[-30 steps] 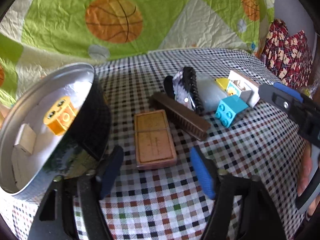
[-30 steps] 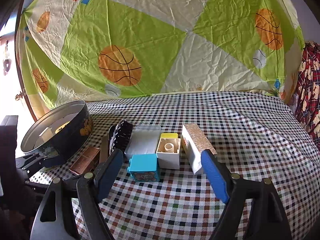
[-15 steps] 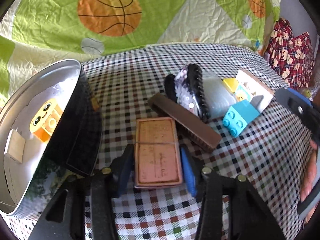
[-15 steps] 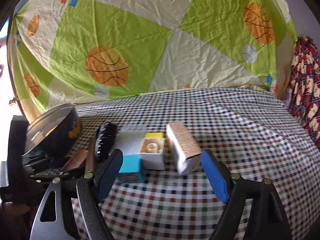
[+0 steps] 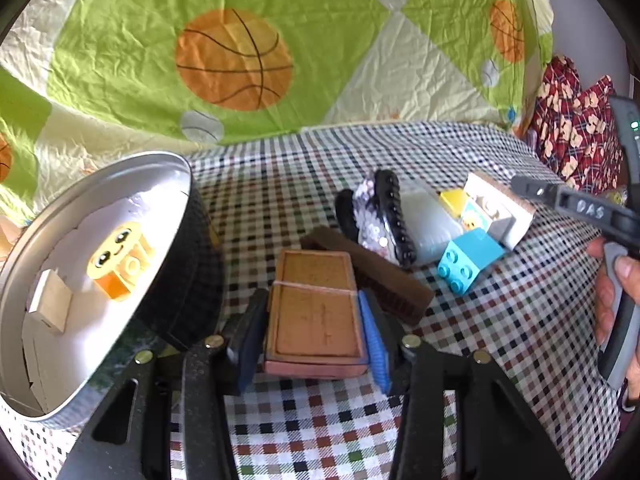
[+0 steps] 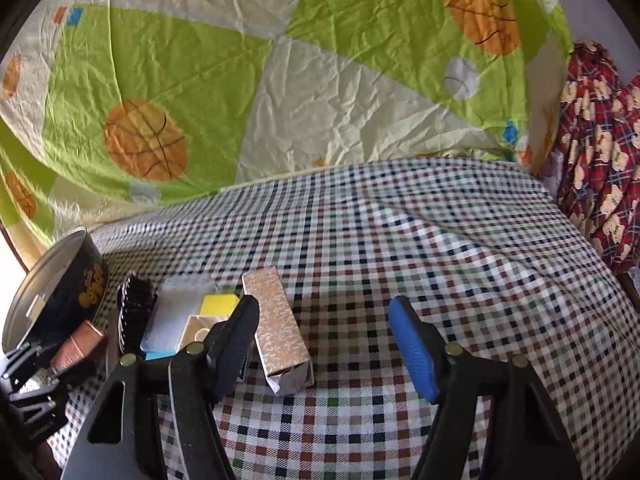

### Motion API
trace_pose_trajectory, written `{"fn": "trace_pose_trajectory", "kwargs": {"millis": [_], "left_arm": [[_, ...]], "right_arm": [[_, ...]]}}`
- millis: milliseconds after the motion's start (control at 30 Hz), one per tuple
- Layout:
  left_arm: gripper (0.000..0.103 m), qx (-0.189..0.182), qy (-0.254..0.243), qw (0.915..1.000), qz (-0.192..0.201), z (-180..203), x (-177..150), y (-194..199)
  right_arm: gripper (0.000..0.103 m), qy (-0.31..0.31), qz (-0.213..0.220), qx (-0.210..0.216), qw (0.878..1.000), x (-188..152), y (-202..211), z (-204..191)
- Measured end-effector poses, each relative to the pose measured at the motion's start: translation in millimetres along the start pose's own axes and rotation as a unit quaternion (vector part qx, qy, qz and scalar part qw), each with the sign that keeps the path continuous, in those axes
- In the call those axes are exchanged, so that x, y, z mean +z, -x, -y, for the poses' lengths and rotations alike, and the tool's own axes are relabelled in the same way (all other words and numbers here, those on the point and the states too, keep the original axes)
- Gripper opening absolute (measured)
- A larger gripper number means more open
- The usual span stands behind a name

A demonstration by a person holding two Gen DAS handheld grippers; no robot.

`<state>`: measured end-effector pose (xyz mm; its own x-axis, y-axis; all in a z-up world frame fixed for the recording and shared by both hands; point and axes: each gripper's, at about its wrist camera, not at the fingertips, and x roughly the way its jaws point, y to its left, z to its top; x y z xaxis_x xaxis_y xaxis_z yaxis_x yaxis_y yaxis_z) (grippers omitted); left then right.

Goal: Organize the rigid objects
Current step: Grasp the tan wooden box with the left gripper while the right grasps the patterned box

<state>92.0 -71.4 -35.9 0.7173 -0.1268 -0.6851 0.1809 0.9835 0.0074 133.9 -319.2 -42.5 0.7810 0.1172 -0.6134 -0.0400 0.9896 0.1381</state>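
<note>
A: The fingers (image 5: 374,332) of the left gripper (image 5: 312,338) – what are they doing?

B: Clamped on the two long sides of the brown flat box (image 5: 316,312), low in the middle of the left wrist view. A thin band runs across its lid, and it lies on the checked cloth (image 5: 280,184)

A: And the right gripper (image 6: 326,344)?

B: Its jaws are closing, with the pads not yet pressing anything. The patterned beige carton (image 6: 278,328) lies between them, just beside the black finger at centre left of the right wrist view; the blue finger stands well apart from it

A: What sits around the brown box?

B: Touching its right edge, a dark brown bar (image 5: 372,276). Behind that, a black brush (image 5: 390,216), a clear plastic case (image 5: 430,224), a yellow block (image 5: 454,200), a white block (image 5: 502,220) and a turquoise brick (image 5: 466,262), all bunched right of centre

A: And on the left of the frame?

B: A round tin (image 5: 188,264), tilted, dark outside. Inside it lie an orange brick with a face (image 5: 118,260) and a small pale block (image 5: 50,306). At the right edge a hand (image 5: 612,300) grips the other tool's handle. A basketball-print sheet (image 5: 240,60) fills the top
</note>
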Motion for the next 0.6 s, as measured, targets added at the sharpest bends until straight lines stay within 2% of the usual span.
{"fn": "trace_pose_trajectory", "kwargs": {"millis": [233, 400, 500, 600], "left_arm": [[0.044, 0.004, -0.002, 1.0, 0.003, 0.1, 1.2, 0.4], [0.044, 0.003, -0.003, 1.0, 0.0, 1.5, -0.1, -0.7], [0.044, 0.002, -0.002, 1.0, 0.002, 1.2, -0.2, 0.1], [0.044, 0.003, -0.003, 1.0, 0.002, 1.2, -0.3, 0.0]], "right_arm": [[0.065, 0.032, -0.038, 0.008, 0.999, -3.8, -20.0, -15.2], [0.062, 0.038, -0.044, 0.011, 0.998, 2.4, -27.7, -18.6], [0.053, 0.026, -0.048, 0.014, 0.998, 3.9, -30.8, -14.4], [0.052, 0.02, -0.051, 0.01, 0.998, 3.0, -31.9, -11.1]]}}
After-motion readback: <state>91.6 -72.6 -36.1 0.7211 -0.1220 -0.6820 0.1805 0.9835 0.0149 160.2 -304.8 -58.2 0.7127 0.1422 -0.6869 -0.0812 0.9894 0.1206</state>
